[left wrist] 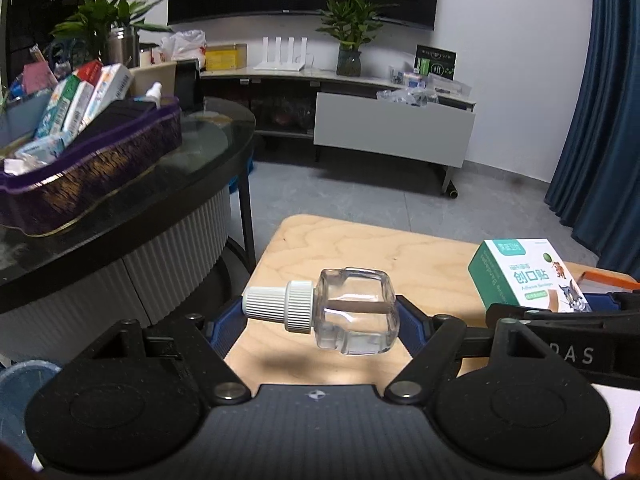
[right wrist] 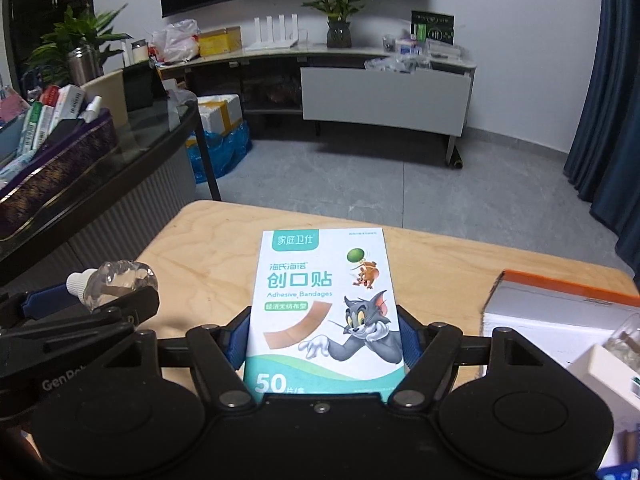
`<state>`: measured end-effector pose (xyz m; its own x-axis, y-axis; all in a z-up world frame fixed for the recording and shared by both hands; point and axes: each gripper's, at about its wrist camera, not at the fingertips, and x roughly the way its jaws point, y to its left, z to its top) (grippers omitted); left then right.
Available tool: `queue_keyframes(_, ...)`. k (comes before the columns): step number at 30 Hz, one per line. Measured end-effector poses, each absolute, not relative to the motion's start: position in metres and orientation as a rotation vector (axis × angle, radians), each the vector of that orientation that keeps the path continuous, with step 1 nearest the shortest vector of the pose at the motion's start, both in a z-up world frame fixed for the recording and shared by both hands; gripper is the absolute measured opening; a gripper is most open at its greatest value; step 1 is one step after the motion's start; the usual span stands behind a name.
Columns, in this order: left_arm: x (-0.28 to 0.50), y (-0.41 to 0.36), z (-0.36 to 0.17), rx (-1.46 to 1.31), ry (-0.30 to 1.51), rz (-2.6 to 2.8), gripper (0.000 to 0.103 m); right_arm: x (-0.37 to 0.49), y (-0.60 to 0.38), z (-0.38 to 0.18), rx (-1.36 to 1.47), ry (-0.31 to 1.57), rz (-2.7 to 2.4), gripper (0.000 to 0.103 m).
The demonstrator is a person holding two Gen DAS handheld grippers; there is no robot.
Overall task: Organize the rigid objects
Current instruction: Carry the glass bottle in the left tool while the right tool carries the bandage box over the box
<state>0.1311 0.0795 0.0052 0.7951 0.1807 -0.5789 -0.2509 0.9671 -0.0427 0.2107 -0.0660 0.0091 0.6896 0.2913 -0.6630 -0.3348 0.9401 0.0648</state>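
My left gripper (left wrist: pixel 320 320) is shut on a clear square glass bottle (left wrist: pixel 356 312) with a white ribbed cap. The bottle lies sideways, cap to the left, a little above the light wooden table (left wrist: pixel 340 240), where its shadow falls. In the right wrist view the same bottle (right wrist: pixel 120 280) shows at the left, between the left gripper's fingers. My right gripper (right wrist: pixel 324 340) is shut on a white and green adhesive bandage box (right wrist: pixel 320 280), its blue pads pressing both long sides. The left wrist view shows this box (left wrist: pixel 528 276) at the right.
A purple basket (left wrist: pixel 100 168) full of medicine boxes stands on a dark glass table (left wrist: pixel 192 176) to the left. A white box with an orange edge (right wrist: pixel 552 308) and other small boxes lie at the wooden table's right. Beyond are grey floor and a TV cabinet (right wrist: pixel 384 92).
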Motion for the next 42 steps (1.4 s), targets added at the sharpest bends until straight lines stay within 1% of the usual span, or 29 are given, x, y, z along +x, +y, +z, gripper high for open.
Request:
queue_keyframes(16, 0.083, 0.058, 0.030, -0.115, 0.573, 0.203, 0.079, 0.143, -0.103, 0.044, -0.032, 0.679, 0.331, 0.084)
queue_keyframes(42, 0.037, 0.022, 0.044, -0.101, 0.529, 0.128, 0.079, 0.075, -0.156, 0.059, 0.024, 0.637, 0.285, 0.084)
